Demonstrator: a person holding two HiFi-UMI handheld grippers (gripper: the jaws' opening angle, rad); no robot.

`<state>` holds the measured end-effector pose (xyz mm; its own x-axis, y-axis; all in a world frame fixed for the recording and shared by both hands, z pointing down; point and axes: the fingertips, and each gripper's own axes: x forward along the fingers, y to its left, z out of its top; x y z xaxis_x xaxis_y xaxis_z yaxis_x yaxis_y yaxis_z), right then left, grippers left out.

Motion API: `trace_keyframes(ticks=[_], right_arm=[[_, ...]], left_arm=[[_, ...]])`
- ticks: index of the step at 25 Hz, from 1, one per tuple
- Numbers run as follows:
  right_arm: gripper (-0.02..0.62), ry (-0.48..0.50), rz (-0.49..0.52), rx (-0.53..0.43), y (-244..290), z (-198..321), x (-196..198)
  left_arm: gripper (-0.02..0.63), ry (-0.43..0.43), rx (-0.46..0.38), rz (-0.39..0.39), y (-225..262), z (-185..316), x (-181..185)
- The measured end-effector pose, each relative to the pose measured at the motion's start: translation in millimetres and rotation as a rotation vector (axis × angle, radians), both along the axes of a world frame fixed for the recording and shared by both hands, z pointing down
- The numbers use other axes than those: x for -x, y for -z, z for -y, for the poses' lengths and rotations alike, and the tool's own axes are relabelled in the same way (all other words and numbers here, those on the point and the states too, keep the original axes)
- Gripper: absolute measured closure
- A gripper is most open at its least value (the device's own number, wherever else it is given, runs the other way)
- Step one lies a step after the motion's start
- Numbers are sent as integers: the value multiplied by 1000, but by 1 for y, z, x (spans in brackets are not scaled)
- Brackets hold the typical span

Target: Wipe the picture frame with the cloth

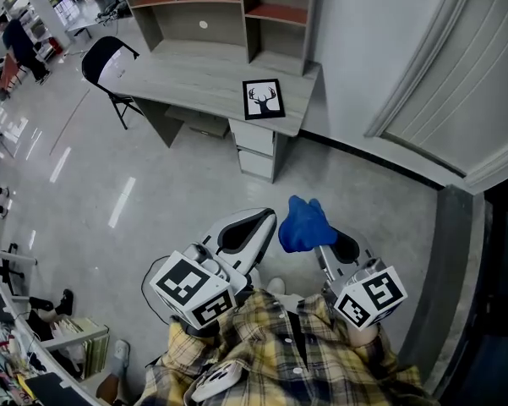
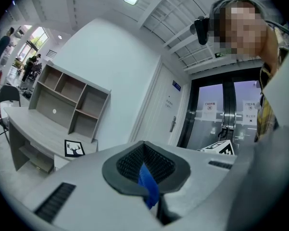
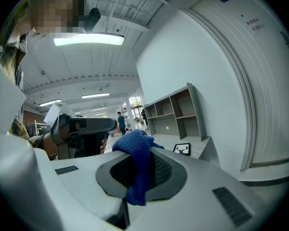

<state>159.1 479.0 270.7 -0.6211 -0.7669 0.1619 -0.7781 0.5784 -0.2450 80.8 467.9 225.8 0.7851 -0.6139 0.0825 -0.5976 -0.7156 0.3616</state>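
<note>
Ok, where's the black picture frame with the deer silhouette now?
Head view, upper centre: the black deer-silhouette picture frame sits on the grey wooden desk, near its right end, in front of the shelf unit.

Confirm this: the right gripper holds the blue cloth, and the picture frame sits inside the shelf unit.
No. The right gripper does hold the blue cloth, but the picture frame sits on the desk, outside the shelf unit, as the head view shows.

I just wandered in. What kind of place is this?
Most likely a large open office or lab hall: a desk with a shelf unit stands on a glossy floor, a black chair beside it, and a person stands among more furniture far off.
</note>
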Motion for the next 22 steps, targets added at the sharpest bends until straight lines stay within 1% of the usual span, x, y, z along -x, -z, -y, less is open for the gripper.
trace_keyframes(ticks=[5, 12, 16, 22], right_arm=[[559, 14, -6, 13, -5, 35, 15], [558, 15, -22, 10, -1, 111, 60], [559, -17, -32, -1, 5, 159, 85], [558, -86, -56, 31, -4, 210, 118]], left_arm=[[603, 0, 14, -1, -8, 34, 12], [603, -6, 5, -3, -3, 115, 56], [603, -29, -1, -5, 0, 162, 85], [603, -44, 8, -15, -6, 212, 135]])
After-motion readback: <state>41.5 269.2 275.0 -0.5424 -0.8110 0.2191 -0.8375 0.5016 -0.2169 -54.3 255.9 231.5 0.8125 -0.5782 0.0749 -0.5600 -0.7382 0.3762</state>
